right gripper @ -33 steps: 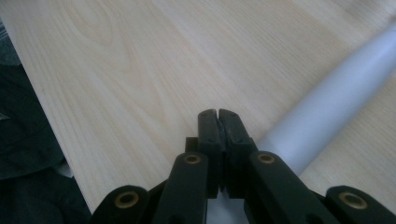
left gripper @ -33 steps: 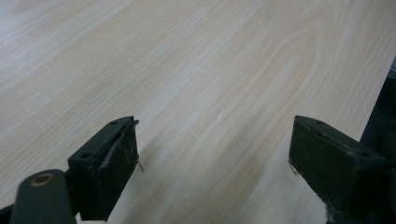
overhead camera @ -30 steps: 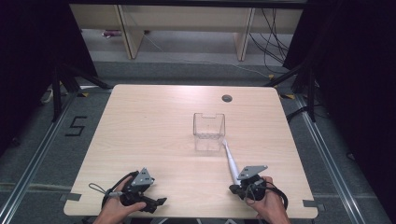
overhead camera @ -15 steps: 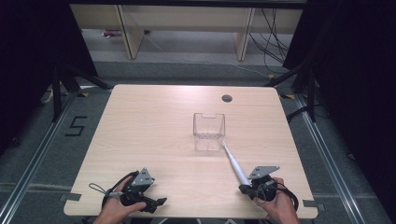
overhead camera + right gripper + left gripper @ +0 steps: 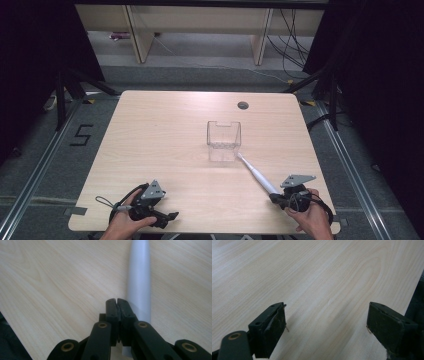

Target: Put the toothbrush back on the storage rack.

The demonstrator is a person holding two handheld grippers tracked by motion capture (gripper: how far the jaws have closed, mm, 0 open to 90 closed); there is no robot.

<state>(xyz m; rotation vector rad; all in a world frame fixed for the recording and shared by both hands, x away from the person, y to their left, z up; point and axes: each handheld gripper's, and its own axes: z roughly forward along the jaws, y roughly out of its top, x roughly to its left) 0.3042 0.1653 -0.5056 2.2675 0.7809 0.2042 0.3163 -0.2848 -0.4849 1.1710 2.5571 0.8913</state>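
A long pale grey rod [image 5: 255, 175] lies on the wooden table [image 5: 160, 140], its thin tip near the front right corner of a clear plastic box [image 5: 224, 140]. Its thick end reaches my right gripper [image 5: 274, 197] at the table's front right. In the right gripper view the jaws of that gripper [image 5: 117, 301] are pressed together with nothing between them, and the rod [image 5: 139, 277] runs along and under their right side. My left gripper [image 5: 167, 219] rests at the front left. Its jaws [image 5: 327, 312] stand wide apart over bare wood.
A dark round hole [image 5: 243, 105] sits near the table's far edge. The table's front edge is just behind both hands. Shelving legs and cables stand on the floor beyond the table.
My right gripper has moved right and slightly toward the front edge. The rod's thick end swung right with it while the tip stayed by the box. The left gripper has not moved.
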